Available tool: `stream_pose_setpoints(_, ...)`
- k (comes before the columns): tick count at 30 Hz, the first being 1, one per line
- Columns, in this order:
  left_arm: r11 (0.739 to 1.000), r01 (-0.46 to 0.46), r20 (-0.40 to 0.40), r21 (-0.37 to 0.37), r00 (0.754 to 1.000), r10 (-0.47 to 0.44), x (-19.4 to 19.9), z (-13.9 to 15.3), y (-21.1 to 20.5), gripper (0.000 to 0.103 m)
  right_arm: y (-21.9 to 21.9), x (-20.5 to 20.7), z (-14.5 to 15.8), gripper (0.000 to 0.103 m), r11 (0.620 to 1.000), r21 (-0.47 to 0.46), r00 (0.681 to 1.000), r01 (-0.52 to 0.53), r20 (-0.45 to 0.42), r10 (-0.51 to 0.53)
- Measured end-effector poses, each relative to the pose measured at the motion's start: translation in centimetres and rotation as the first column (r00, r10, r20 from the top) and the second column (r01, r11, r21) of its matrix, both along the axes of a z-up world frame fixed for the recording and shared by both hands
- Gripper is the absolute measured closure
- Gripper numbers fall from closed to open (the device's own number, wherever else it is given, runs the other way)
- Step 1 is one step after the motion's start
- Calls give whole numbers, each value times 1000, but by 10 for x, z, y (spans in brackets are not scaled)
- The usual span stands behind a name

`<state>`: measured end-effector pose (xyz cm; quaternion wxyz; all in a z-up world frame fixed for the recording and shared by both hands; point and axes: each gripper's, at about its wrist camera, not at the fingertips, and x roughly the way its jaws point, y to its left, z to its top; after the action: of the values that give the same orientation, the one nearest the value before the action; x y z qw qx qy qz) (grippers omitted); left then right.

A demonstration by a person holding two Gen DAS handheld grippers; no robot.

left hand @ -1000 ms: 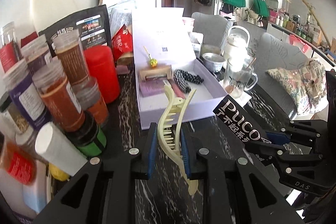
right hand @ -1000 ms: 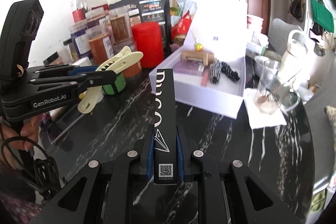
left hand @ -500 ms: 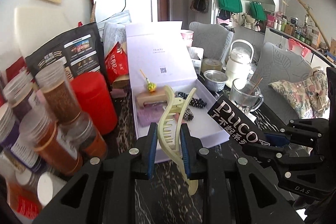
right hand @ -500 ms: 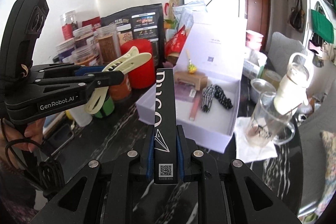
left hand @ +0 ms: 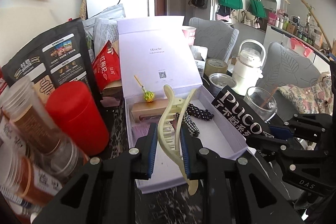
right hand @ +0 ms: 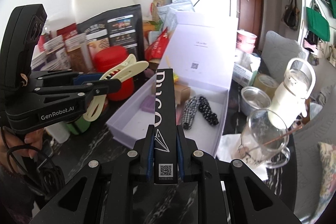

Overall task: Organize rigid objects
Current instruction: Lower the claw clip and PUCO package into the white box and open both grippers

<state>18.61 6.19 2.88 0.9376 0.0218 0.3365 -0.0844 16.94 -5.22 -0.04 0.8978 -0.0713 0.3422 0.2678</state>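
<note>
My left gripper [left hand: 168, 150] is shut on a pale yellow hair claw clip [left hand: 174, 125], held over the near end of an open lavender box [left hand: 226, 140]. The same clip [right hand: 124, 72] and left gripper [right hand: 109, 83] show at the left of the right wrist view. My right gripper [right hand: 163, 152] is shut on a long black box marked PUCO [right hand: 164, 102], which reaches over the lavender box [right hand: 126, 119]. That black box [left hand: 241, 117] and the right gripper [left hand: 273, 133] appear at the right of the left wrist view. Inside the lavender box lie a dotted black hair tie [right hand: 199, 110], a brown block [left hand: 151, 110] and a lollipop [left hand: 148, 96].
A red canister [left hand: 77, 117], spice jars [left hand: 31, 119] and a black pouch [left hand: 48, 58] crowd the left side. At the right stand a glass mug [right hand: 260, 135], a metal cup [right hand: 254, 98] and a white bottle [right hand: 292, 93]. The table top is black marble [right hand: 100, 152].
Both grippers have moved forward together toward the lavender box, which now looms larger; the clip and the black box now hang over its near end. The grips are unchanged.
</note>
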Motion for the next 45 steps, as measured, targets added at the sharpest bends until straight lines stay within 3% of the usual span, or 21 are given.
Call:
stream_pose_setpoints(12, 1000, -16, -29, 20, 999, 16, 49, -21, 2, 82, 3, 49, -15, 85, 1000, -8, 1000, 17, -1, -17)
stream_pose_setpoints(19, 999, -9, -88, 42, 996, 12, 65, -45, 1, 82, 6, 68, -37, 85, 1000, -19, 999, 25, -45, -25)
stream_pose_setpoints(45, 996, 4, -283, 89, 959, 21, 99, -112, -7, 82, 11, 90, -90, 85, 993, -107, 987, 56, -141, -71)
